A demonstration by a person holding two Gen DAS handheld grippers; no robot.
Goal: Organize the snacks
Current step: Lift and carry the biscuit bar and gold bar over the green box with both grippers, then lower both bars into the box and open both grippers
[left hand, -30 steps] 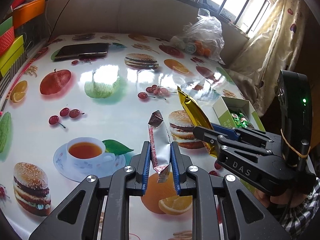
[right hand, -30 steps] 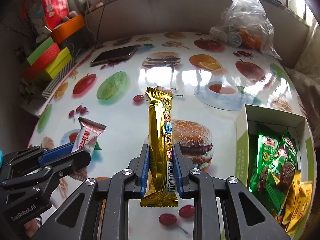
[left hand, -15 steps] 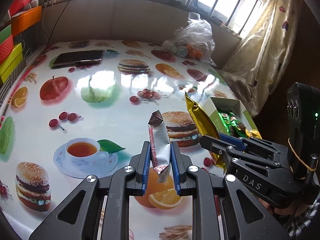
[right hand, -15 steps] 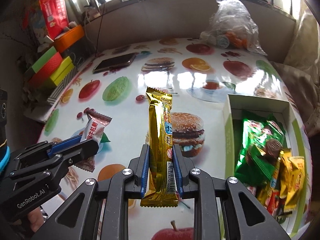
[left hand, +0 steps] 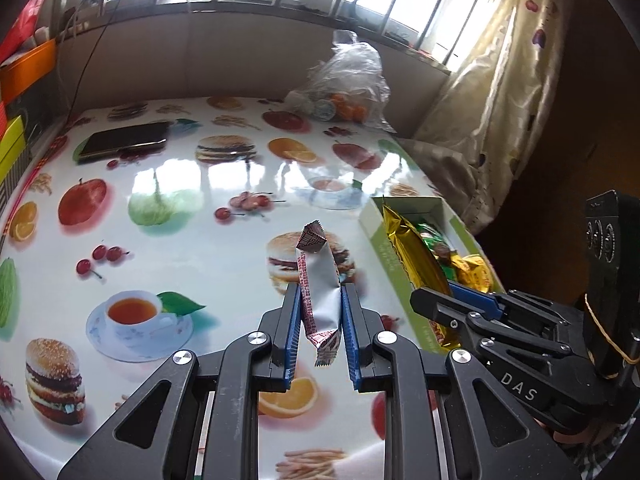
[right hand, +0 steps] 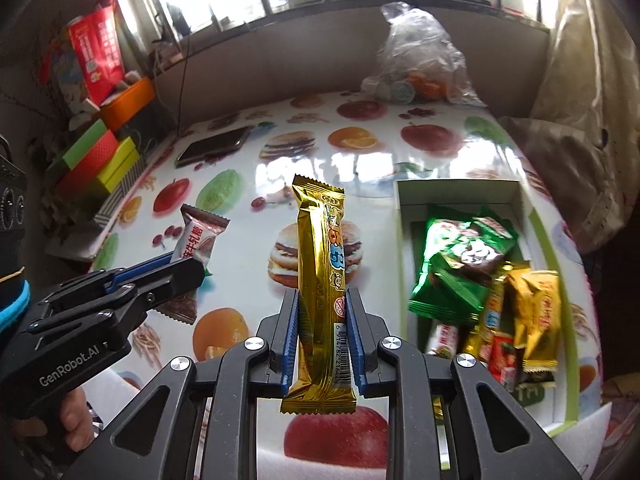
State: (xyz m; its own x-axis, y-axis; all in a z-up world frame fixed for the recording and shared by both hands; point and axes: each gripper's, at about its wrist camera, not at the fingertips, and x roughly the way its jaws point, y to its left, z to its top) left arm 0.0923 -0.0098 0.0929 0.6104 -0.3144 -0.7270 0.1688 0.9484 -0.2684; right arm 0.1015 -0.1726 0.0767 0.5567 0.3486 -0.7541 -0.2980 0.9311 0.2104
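Both tongs are closed down to a narrow gap, each clamped on a snack. Nearest the left wrist camera, the left tongs [left hand: 320, 320] pinch a short silver-and-red foil candy wrapper [left hand: 318, 284] by its lower half; its crimped top stands up and folds over, clear of the tabletop [left hand: 180, 184]. The right tongs [right hand: 322, 336] hold a long gold foil snack bar [right hand: 322, 280] upright, blue pads pressing both sides just above its barcode end.

Compared with a second earlier, both hands have travelled right across the fruit-and-burger printed tabletop and risen a little. The open green-and-white cardboard box [right hand: 400, 240], then at the right margin of the right wrist view, now fills its right half, and in the left wrist view the gold bar's tip sits over the box's near left wall. Neither grip has changed. That likely means the carry is almost done and release into the box comes next, the gold bar first, though neither snack is yet inside.

Within the box lie green foil packets [right hand: 460, 256] further back and gold and red ones nearer. Beyond, a dark smartphone [left hand: 124, 142] rests at the far left, and a clear plastic bag of oranges [left hand: 344, 88] stands at the far edge.
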